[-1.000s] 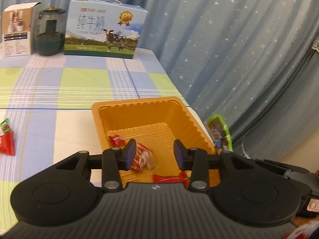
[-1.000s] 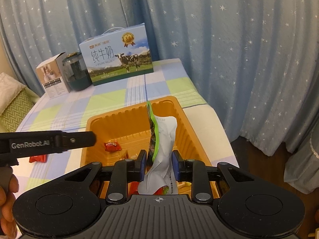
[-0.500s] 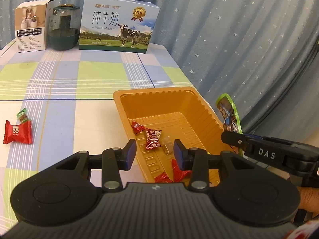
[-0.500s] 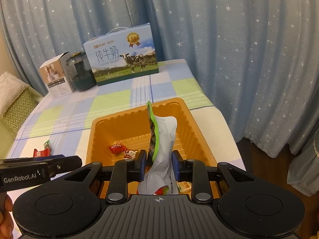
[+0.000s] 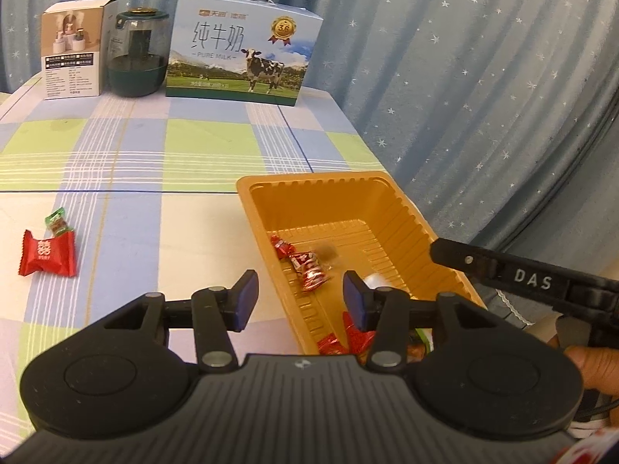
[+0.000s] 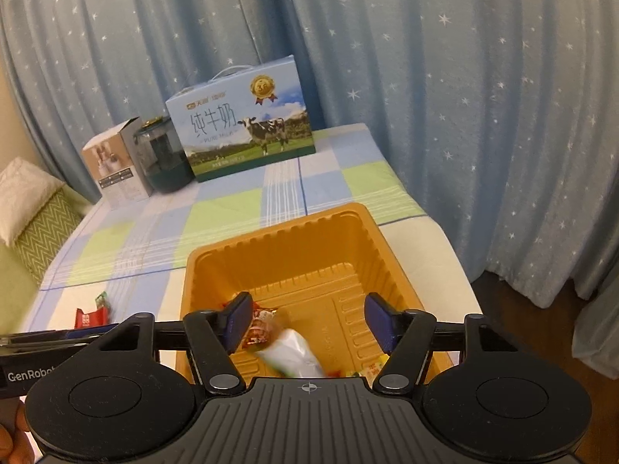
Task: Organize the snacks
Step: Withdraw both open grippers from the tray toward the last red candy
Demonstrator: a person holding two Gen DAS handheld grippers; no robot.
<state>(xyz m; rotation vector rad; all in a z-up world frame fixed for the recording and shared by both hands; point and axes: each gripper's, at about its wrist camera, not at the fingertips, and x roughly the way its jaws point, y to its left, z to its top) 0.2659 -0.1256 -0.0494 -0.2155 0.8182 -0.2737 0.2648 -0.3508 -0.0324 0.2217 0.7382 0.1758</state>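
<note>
Now the right tool (image 6: 307,323) stands with its jaws wide apart above the orange plastic tray (image 6: 278,236); they have just been opening, and nothing is pressed between the pads. Below the gap a white-and-green snack pouch (image 6: 292,353) shows blurred inside the tray, its pale side up, toward 6 o'clock of the tray floor. Beside it, at about 9 o'clock, lies a small red-and-yellow wrapped sweet (image 6: 261,326).

From the left wrist view the left tool (image 5: 300,297) is also open with nothing between its pads, its jaws having just been opening, and it hangs over the tray's near left wall. On the ribbed tray floor lie several red-wrapped candies (image 5: 305,265), some shiny and crinkled, with more red wrappers (image 5: 348,338) at the near end.

Outside the tray, at 9 o'clock on the checked surface (image 5: 154,147), rest a red square candy packet (image 5: 48,253) with white print and, touching its far edge, a small green-wrapped sweet (image 5: 57,223).
</note>
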